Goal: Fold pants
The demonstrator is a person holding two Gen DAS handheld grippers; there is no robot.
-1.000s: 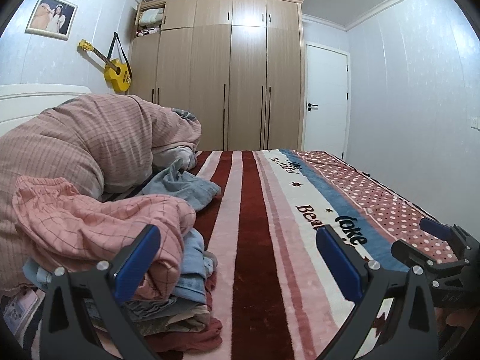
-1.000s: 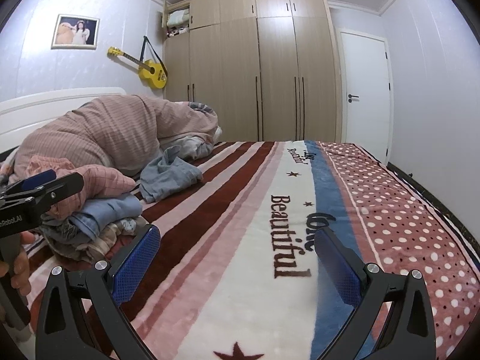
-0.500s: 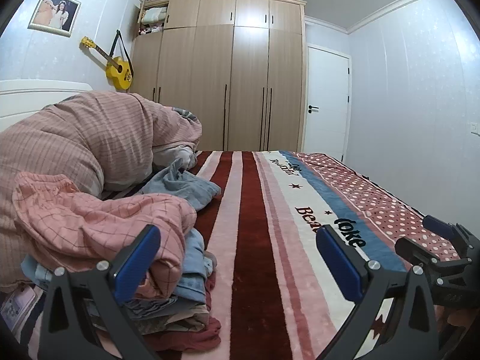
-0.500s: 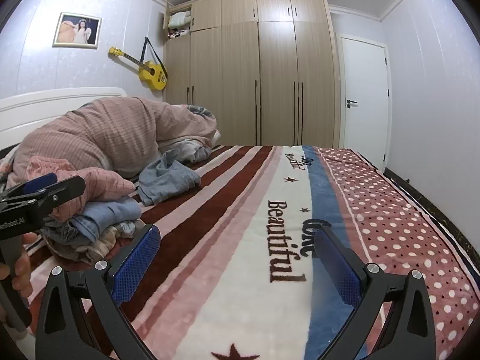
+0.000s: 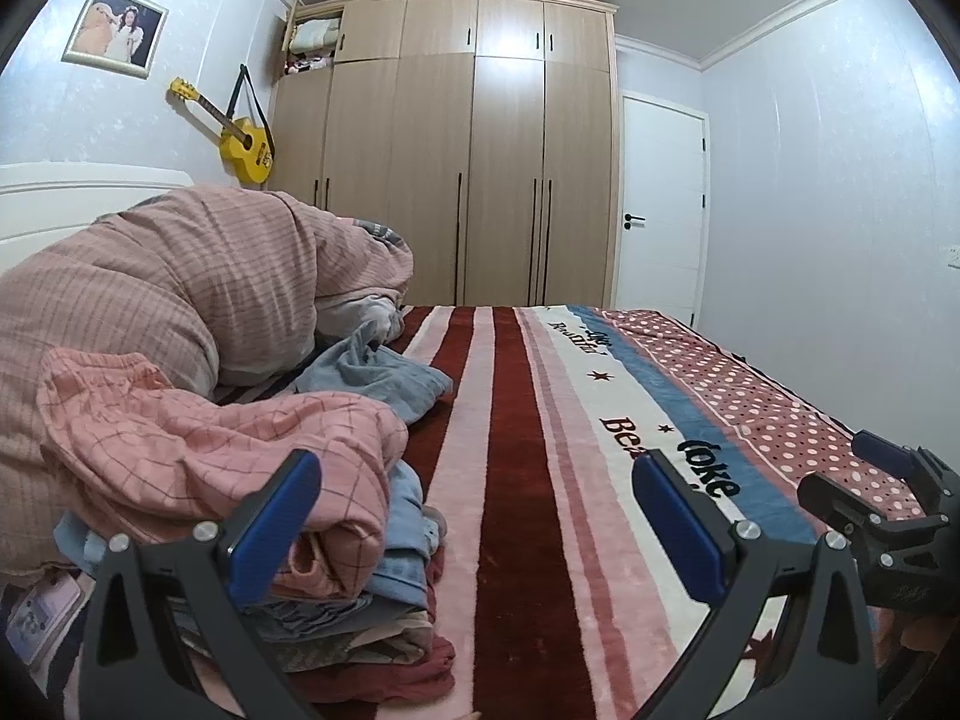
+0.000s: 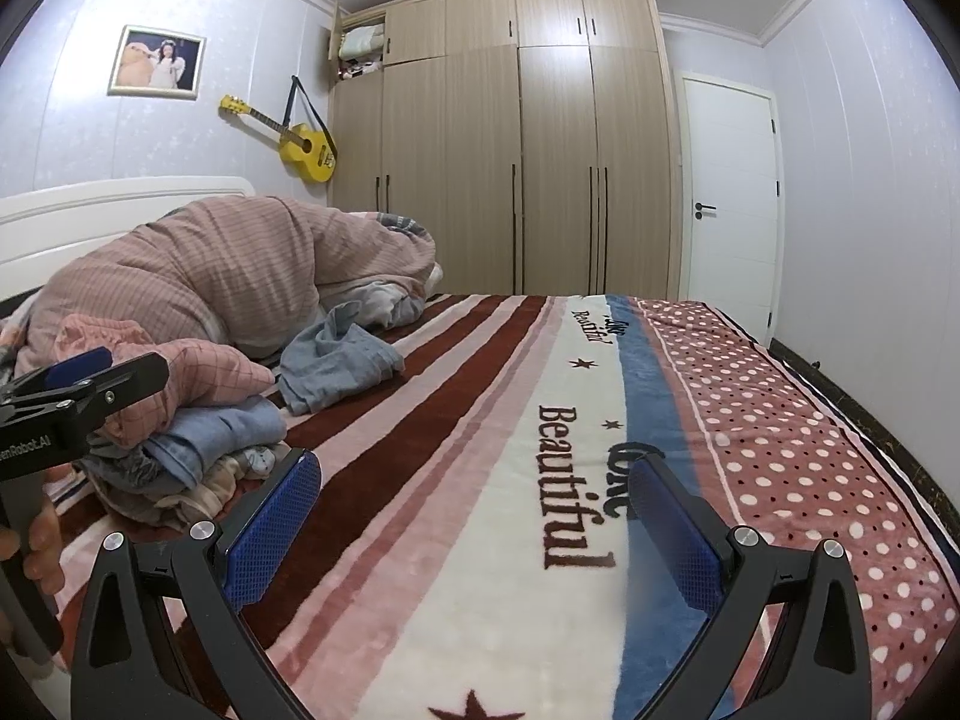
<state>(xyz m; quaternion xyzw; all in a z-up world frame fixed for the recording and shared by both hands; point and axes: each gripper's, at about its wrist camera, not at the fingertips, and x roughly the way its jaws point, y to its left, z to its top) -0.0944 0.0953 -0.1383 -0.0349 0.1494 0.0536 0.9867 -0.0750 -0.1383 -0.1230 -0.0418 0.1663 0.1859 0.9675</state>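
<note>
Little has changed in the last second: both views tilt slightly. My left gripper (image 5: 474, 516) and right gripper (image 6: 474, 513) hover wide-jawed, empty. The pink checked pants (image 5: 210, 450) top the pile (crumpled) at the bed's (image 6: 480, 570) left edge.

Grippers: two, the left gripper (image 5: 477, 516) and the right gripper (image 6: 474, 519), each with two blue-padded fingers (image 5: 273, 525). Bed (image 6: 780, 396): one, under one striped and dotted blanket (image 5: 516, 450). Quilt (image 5: 198, 294), pink, bunched: one. Pile of clothes (image 5: 336, 570): one; pink checked garment (image 5: 228, 450) on top: one. Loose blue garment (image 5: 384, 378) beside the pile: one. Guitar (image 6: 300, 141), yellow, wall-hung: one. Framed picture (image 6: 157, 62): one. Wardrobe (image 6: 516, 144): one. White door (image 6: 729, 204): one.
</note>
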